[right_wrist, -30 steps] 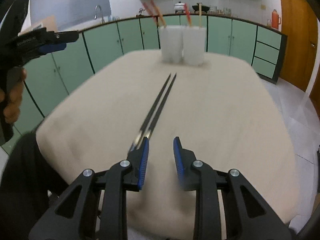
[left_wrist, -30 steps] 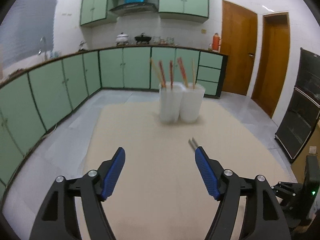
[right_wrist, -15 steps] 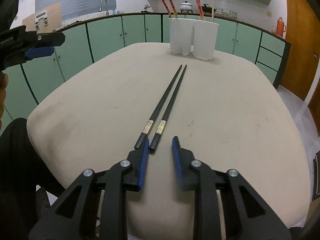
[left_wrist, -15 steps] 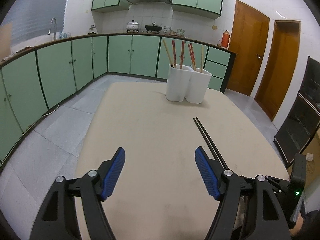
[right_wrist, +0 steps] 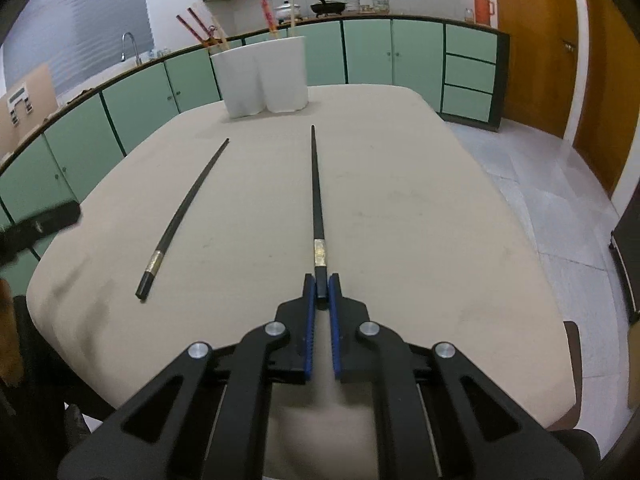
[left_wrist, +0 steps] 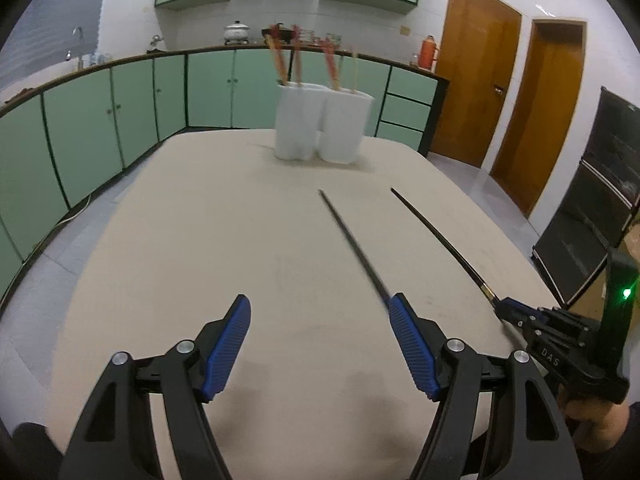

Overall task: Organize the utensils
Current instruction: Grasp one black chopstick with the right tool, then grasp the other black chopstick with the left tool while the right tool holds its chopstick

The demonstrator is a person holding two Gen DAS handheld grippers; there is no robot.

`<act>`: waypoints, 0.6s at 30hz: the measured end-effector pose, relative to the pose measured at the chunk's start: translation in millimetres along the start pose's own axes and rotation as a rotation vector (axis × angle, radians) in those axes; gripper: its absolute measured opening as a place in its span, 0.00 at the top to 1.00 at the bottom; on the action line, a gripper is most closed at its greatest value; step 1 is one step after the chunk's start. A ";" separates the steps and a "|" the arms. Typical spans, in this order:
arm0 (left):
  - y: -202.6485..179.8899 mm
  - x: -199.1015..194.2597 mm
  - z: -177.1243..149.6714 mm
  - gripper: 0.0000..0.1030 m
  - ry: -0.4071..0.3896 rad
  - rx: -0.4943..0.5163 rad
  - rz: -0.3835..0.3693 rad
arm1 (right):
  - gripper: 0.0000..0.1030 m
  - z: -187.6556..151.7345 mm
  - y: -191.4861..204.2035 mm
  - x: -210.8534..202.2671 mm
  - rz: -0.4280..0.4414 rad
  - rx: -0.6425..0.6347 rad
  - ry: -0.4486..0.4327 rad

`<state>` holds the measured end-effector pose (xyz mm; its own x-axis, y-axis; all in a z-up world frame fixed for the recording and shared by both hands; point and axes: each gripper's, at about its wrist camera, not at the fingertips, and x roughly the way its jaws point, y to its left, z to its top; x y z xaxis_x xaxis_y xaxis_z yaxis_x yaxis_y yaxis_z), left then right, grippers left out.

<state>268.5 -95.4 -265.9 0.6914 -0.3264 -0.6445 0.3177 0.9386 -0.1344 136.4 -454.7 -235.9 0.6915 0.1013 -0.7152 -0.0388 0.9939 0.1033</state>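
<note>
My right gripper (right_wrist: 321, 286) is shut on the thick end of a black chopstick (right_wrist: 315, 188), which points toward the white holder (right_wrist: 264, 76). The second black chopstick (right_wrist: 188, 212) lies on the beige table (right_wrist: 420, 208) to its left. In the left wrist view, my left gripper (left_wrist: 320, 310) is open and empty above the near table; the lying chopstick (left_wrist: 354, 244) runs up to its right finger, and the held chopstick (left_wrist: 440, 240) ends in the right gripper (left_wrist: 504, 310). The white two-cup holder (left_wrist: 324, 124) with red and wooden chopsticks stands at the far end.
Green kitchen cabinets (left_wrist: 100, 136) run along the left and back. Wooden doors (left_wrist: 476, 92) are at the right. A dark appliance (left_wrist: 592, 200) stands at the far right. The table's near edge lies just below both grippers.
My right gripper has closed on one black chopstick and drawn it to the right, away from its pair. My left gripper has come lower and closer to the table, still open.
</note>
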 end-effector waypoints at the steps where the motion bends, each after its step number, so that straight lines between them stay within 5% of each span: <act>1: -6.2 4.5 -2.5 0.32 0.003 0.003 -0.003 | 0.94 -1.0 1.4 0.0 0.000 -0.007 -0.004; 13: -57.0 37.3 -29.9 0.44 0.023 0.071 0.002 | 0.95 -5.7 3.8 -2.4 0.014 -0.030 -0.017; 18: -55.5 39.7 -31.9 0.74 0.008 0.074 0.020 | 0.94 -5.2 11.8 -1.9 0.015 -0.062 -0.018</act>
<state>257.6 -156.9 -308.0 0.6926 -0.3068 -0.6528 0.3518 0.9338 -0.0656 130.9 -443.0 -236.9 0.7032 0.1162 -0.7014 -0.0934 0.9931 0.0708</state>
